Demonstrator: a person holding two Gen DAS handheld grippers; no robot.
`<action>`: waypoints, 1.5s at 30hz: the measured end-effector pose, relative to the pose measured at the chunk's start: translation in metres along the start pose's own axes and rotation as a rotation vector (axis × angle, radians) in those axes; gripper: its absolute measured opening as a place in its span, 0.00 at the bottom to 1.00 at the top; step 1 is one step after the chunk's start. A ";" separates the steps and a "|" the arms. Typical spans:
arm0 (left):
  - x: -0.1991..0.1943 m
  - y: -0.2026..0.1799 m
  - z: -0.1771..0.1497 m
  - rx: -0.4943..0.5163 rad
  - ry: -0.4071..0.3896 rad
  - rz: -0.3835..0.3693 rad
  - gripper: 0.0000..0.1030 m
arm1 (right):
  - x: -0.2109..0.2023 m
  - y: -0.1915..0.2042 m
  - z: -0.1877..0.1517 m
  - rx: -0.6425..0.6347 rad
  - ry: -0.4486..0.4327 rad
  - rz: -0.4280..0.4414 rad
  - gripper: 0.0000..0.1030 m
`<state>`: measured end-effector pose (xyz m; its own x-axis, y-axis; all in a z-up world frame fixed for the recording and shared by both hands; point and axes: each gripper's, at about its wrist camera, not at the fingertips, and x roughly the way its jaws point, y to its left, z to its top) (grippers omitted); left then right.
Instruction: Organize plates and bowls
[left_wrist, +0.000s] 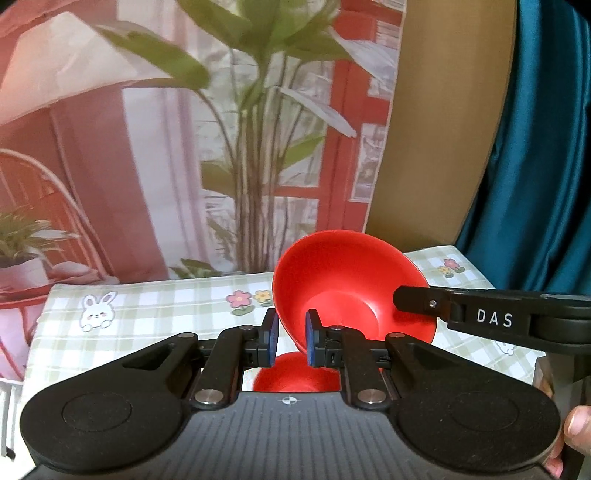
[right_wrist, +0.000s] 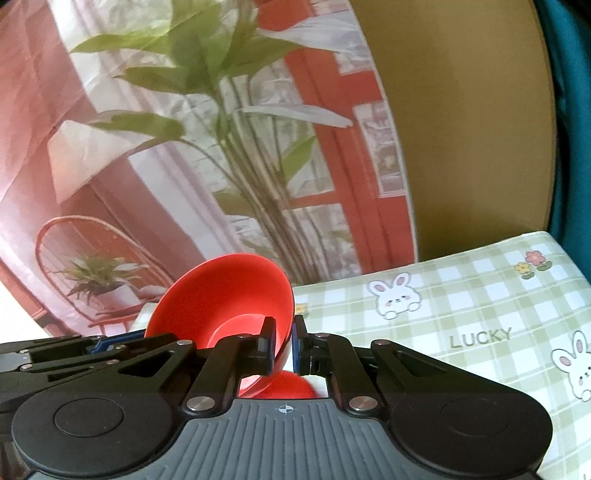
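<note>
The red bowl (left_wrist: 347, 291) sat low and centre-right in the left wrist view, lifted clear of the checked tablecloth (left_wrist: 166, 306) and tipped so its hollow faced the camera. Both tools had it by the rim: the left gripper (left_wrist: 291, 338) was clamped on the near left edge, and the right gripper (right_wrist: 283, 341), seen low and centre in its own view, pinched the opposite edge, its arm reaching in from the right side of the left view. Each set of jaws stood nearly closed, with only the thin wall of the bowl between the pads.

Below the raised bowl a second red piece (left_wrist: 295, 373) showed at bottom centre, half hidden by the gripper body; whether it was a bowl or a plate could not be told.

The risk lay in those thin rim grips. A smooth, steeply tilted bowl could pivot between the pads or slide out, likely if the two hands drifted apart or twisted unevenly. Dropped, it would strike the red piece beneath or roll toward the table edge. The printed backdrop (left_wrist: 110, 147) behind was close enough to catch on a wide swing
</note>
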<state>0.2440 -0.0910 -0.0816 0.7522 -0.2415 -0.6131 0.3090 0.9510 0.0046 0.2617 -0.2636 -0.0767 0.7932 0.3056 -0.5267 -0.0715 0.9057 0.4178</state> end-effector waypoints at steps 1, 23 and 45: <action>-0.002 0.004 -0.001 -0.005 0.000 0.004 0.16 | 0.001 0.005 -0.001 -0.005 0.002 0.005 0.08; 0.002 0.071 -0.048 -0.113 0.072 0.011 0.16 | 0.041 0.059 -0.042 -0.042 0.119 0.037 0.09; 0.059 0.061 -0.060 -0.132 0.149 -0.042 0.16 | 0.078 0.024 -0.057 -0.016 0.190 -0.051 0.09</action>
<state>0.2728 -0.0353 -0.1650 0.6425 -0.2597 -0.7210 0.2518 0.9601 -0.1215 0.2868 -0.2009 -0.1497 0.6681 0.3072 -0.6777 -0.0445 0.9257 0.3757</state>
